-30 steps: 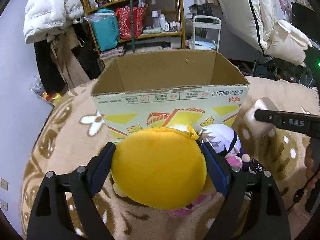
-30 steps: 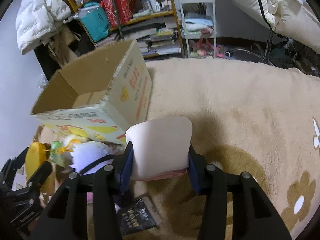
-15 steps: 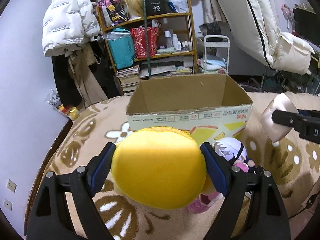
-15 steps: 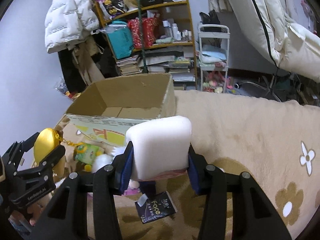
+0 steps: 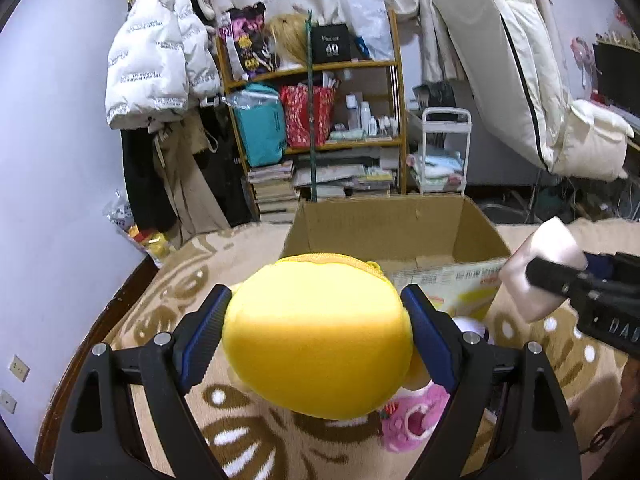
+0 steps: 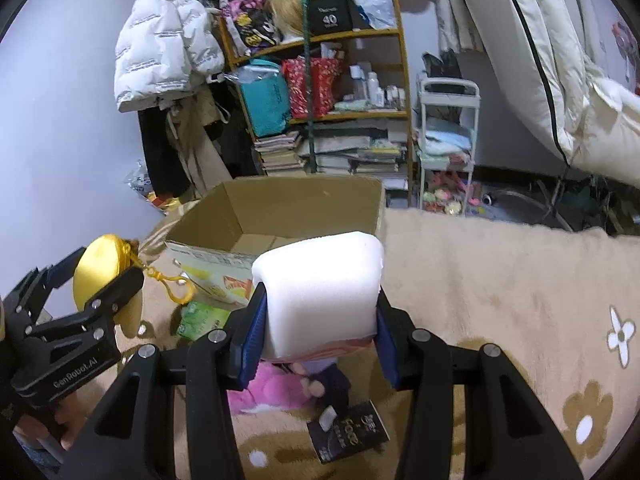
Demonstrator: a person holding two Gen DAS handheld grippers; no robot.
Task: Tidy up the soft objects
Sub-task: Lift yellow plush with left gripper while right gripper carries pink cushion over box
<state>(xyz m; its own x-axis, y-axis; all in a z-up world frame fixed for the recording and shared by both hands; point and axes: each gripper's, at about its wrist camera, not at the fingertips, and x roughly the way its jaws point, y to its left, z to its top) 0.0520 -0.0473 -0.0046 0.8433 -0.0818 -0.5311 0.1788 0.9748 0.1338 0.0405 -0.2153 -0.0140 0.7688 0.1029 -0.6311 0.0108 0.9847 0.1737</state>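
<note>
My left gripper point(image 5: 316, 328) is shut on a round yellow plush pouch point(image 5: 316, 336), held above the rug just in front of the open cardboard box point(image 5: 384, 220). From the right wrist view the same pouch point(image 6: 100, 272) shows at the left with its yellow clip dangling. My right gripper point(image 6: 318, 320) is shut on a white foam block point(image 6: 320, 280), also lifted, near the box's point(image 6: 288, 208) front right corner. That block point(image 5: 540, 264) appears at the right edge of the left wrist view. The box interior looks bare.
A pink plush point(image 6: 272, 388), a white-haired doll point(image 5: 472, 326), a green packet point(image 6: 202, 318) and a black sachet point(image 6: 348, 436) lie on the beige flowered rug point(image 6: 500, 280). Behind the box stand a cluttered wooden shelf point(image 5: 320, 120), a white trolley point(image 5: 444, 148) and hanging coats point(image 5: 156, 64).
Both grippers have risen with their loads and tilted up, so the box opening and the room behind show more. The foam block has moved left toward the box.
</note>
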